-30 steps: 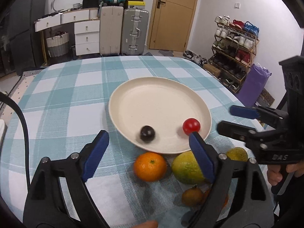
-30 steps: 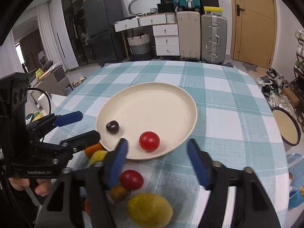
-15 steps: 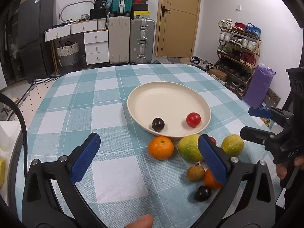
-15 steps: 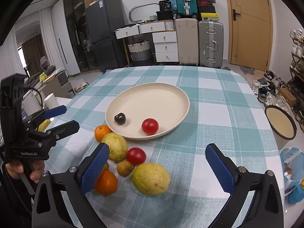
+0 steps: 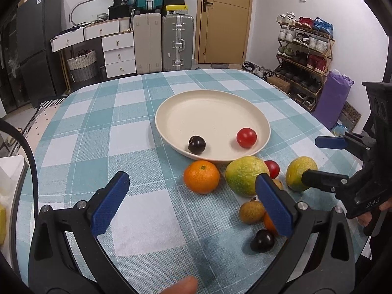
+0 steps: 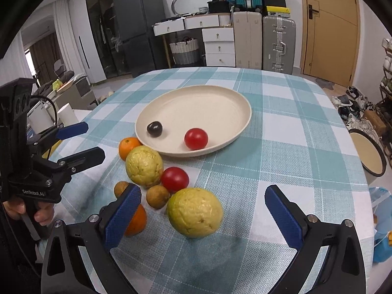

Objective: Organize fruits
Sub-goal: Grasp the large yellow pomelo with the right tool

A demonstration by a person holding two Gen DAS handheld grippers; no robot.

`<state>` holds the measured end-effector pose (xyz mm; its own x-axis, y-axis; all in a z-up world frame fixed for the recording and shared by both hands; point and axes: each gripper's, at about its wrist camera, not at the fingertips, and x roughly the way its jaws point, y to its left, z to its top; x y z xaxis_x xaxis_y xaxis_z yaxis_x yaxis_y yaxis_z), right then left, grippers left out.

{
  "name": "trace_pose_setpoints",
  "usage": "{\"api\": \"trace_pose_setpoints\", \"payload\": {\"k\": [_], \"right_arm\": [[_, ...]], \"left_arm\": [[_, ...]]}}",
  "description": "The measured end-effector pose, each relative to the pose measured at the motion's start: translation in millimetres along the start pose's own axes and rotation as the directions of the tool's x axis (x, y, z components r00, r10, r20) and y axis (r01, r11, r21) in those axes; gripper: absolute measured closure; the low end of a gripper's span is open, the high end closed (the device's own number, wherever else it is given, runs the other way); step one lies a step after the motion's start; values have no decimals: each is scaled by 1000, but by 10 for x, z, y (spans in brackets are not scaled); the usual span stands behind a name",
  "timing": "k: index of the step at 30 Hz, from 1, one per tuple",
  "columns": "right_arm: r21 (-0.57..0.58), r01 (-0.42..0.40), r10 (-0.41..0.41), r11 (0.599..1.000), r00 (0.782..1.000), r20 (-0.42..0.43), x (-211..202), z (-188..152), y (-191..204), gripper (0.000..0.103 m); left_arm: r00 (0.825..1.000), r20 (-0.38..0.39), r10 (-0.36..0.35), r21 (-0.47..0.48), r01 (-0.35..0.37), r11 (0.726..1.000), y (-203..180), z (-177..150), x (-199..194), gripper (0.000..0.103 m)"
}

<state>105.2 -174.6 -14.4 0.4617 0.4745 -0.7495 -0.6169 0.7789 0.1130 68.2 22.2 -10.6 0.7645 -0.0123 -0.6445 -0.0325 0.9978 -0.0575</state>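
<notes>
A cream plate (image 5: 213,112) (image 6: 203,103) on the checked cloth holds a dark plum (image 5: 196,144) and a red tomato (image 5: 246,137). In front of it lie an orange (image 5: 201,176), two yellow-green guavas (image 5: 243,175) (image 6: 194,212), a second tomato (image 6: 174,179), small brown fruits (image 5: 251,211), another orange (image 6: 137,220) and a second plum (image 5: 262,240). My left gripper (image 5: 191,188) is open and empty, hanging short of the first orange. My right gripper (image 6: 202,203) is open over the near guava, with its pads well clear of it.
The table edge runs close behind the fruit on the right, with a round cream-topped stool (image 6: 367,156) and a purple bag (image 5: 334,100) beyond it. A white object (image 5: 9,178) sits at the left edge. Bare cloth lies left of the plate.
Both grippers have drawn back from the plate and their jaws have widened. The fruit pile in front of the plate has come fully into view. The fruit itself has stayed put.
</notes>
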Motion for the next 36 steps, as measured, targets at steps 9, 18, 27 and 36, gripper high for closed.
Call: {"api": "trace_pose_setpoints", "payload": {"k": [9,18,27,36], "right_arm": [[-4,-7,6,1000,997,-71,117,-76,-52,0],[-4,-55,55,998,994,-91,135,-112,-57,15],[-5,-80,79,997,991,-107,173,-132,-31,29],[-22,-86,82,996,989,-120,174,-159,2,40]], "left_arm": [[1000,-19,0,-1,0,1000,16,-8,68,1],[999,-42,6,-11,-6,1000,55,-22,162,1],[998,-55,-3,-18,2,1000,73,-39,200,1],[998,-58,-5,-32,3,999,90,-51,224,1]]}}
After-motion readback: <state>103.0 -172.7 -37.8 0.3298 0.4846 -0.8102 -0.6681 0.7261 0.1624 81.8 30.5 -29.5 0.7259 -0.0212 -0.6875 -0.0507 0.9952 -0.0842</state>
